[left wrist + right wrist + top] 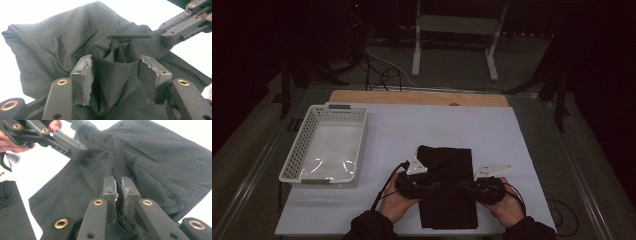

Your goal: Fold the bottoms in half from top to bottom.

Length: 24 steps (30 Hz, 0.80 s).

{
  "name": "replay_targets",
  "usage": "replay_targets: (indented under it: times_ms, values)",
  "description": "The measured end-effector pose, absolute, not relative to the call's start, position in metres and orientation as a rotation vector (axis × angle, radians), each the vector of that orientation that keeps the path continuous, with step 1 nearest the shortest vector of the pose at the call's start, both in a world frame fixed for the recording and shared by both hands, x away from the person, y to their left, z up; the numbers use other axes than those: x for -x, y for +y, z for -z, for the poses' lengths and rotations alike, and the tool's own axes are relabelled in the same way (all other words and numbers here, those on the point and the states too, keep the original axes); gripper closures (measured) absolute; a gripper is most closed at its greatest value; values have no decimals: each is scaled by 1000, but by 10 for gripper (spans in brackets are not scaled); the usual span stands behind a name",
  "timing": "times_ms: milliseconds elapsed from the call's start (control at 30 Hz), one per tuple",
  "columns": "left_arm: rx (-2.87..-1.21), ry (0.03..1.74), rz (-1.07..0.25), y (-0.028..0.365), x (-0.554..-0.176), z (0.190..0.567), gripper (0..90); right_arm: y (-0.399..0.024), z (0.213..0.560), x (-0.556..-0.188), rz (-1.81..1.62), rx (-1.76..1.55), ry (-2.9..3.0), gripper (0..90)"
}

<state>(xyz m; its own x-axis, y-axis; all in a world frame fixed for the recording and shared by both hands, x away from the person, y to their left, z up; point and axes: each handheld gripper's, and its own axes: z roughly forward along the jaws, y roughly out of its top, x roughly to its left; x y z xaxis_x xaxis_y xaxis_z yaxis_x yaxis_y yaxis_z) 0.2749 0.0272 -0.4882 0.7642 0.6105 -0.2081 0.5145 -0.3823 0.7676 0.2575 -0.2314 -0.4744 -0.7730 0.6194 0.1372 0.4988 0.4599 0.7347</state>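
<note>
A dim room with stand legs and cables surrounds the tabletop (412, 97), wood under a smooth white sheet (422, 130). A perforated white plastic basket (337, 116) sits left. The soft, creased black cloth (447, 165) lies near the front edge. The right claw (119, 188) pinches a fold; the left claw (115, 68) is parted around bunched fabric.

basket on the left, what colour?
White, with perforated sides: the basket shows best in the high view.

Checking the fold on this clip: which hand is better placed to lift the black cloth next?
Right, probably. The right tongs are pinched shut on a fold of the black cloth, while the left tongs stand apart with cloth loose between them and would need to close first.
</note>
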Motion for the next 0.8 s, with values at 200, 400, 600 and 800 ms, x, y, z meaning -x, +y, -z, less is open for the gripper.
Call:
replay_targets:
  times_ms: [200,400,600,800]
  values:
    - [-2044,864,-126,28,-279,489,467,-232,474,-255,-1200,-974,2558,837]
    - [-2040,888,-117,28,-282,490,433,-233,475,-254,-1199,-970,2563,838]
    - [-2057,887,-112,25,-284,493,382,-233,475,-253,-1198,-954,2570,840]
    - [-2070,811,-101,25,-278,489,684,-235,474,-250,-1197,-946,2564,840]
